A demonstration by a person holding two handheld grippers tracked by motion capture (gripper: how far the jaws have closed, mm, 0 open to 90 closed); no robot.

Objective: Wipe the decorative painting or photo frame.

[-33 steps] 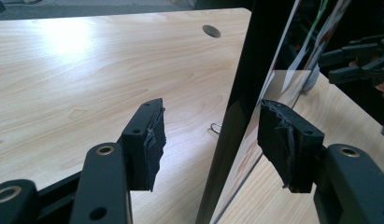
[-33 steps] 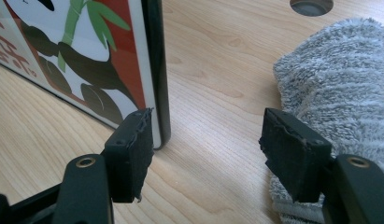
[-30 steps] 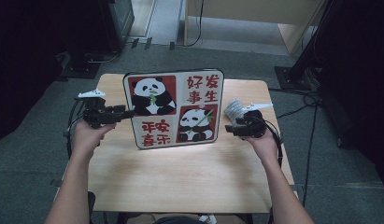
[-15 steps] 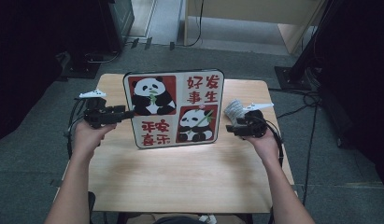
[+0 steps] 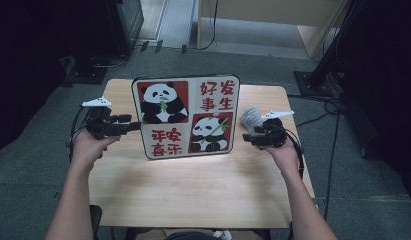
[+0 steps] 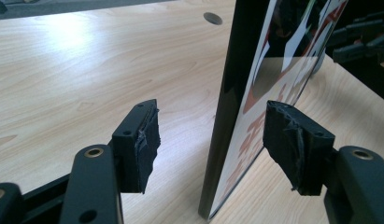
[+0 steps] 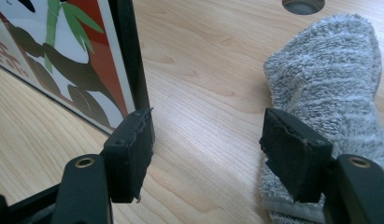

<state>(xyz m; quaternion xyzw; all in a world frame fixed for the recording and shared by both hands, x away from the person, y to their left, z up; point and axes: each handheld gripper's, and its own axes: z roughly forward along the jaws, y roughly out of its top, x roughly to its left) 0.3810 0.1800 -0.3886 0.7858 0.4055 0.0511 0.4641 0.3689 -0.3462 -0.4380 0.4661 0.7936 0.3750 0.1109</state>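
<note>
Now left claw [image 6: 210, 154] wide open, straddling panda board [image 5: 187, 116] left edge, pads not touching. Right claw [image 7: 208, 154] wide open beside board's right edge, grey towel [image 7: 325, 88] against outer pad, near worktop [image 5: 193, 190] right edge.

A: so what's the panda board [image 5: 187, 116] like?

B: a squarish panel with rounded corners and a black edge, glossy front split in four. Pandas on red at top left and bottom right, red Chinese characters on white in the other two. It stands upright on its bottom edge near the middle of the wooden table [image 5: 193, 190], printed face toward the person.

A: and from the side?

B: the left gripper view has its thin black edge [image 6: 227, 107] standing straight up off the wood. The right gripper view catches the bottom corner [image 7: 129, 70] with bamboo leaves.
</note>
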